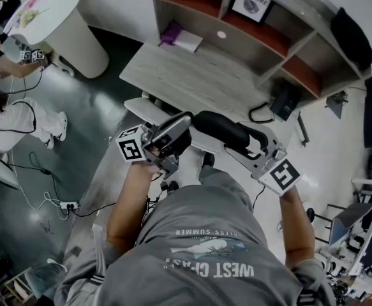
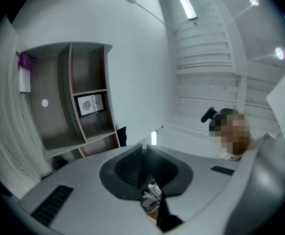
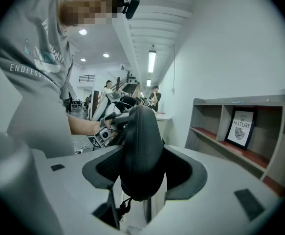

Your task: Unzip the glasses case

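The glasses case (image 1: 214, 125) sits between the right gripper's (image 1: 240, 139) jaws, before the desk (image 1: 192, 75). The left gripper (image 1: 180, 129) meets its left end, jaws on the zipper pull (image 2: 152, 192). A shelf (image 1: 262, 37) stands at the desk's back.

The glasses case (image 3: 138, 131) is black, the right hand-held gripper (image 3: 144, 166) pale grey, the booklet (image 1: 171, 33) apparently purple.

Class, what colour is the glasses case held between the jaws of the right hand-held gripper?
The glasses case is black, seen best in the right gripper view.
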A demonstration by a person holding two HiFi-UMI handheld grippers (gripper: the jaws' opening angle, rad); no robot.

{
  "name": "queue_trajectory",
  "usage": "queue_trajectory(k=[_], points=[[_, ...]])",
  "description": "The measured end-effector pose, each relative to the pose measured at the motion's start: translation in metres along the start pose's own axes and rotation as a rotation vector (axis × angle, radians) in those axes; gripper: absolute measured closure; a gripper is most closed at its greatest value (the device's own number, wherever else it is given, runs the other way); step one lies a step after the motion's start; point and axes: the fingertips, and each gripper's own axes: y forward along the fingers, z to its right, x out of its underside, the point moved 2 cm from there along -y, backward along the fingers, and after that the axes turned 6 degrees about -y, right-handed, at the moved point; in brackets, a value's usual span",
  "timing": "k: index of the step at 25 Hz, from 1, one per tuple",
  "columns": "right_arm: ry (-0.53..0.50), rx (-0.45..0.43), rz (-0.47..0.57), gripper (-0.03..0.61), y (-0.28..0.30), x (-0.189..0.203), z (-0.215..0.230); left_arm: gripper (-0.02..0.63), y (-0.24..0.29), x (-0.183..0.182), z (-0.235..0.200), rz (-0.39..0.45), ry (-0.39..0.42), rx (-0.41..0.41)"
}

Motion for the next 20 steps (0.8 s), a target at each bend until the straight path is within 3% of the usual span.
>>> queue_trajectory(k=[6,10,15,20], points=[[-0.129,0.03,-0.138,0.334,-0.002,0.013,0.004,0.614,0.002,0.004,0.0,-0.087,-0.043,-0.035],[-0.162,0.04,-0.251,0.344,-0.001,0.02,0.006,0.614,0.0,0.008,-0.002,-0.204,0.045,-0.119],[-0.18,0.069,-0.337,0.347,0.001,0.028,0.008,0.614,0.005,0.011,0.004,-0.289,0.12,-0.153],[-0.189,0.103,-0.444,0.347,0.004,0.036,0.012,0.614,0.009,0.01,0.001,-0.377,0.32,-0.307]])
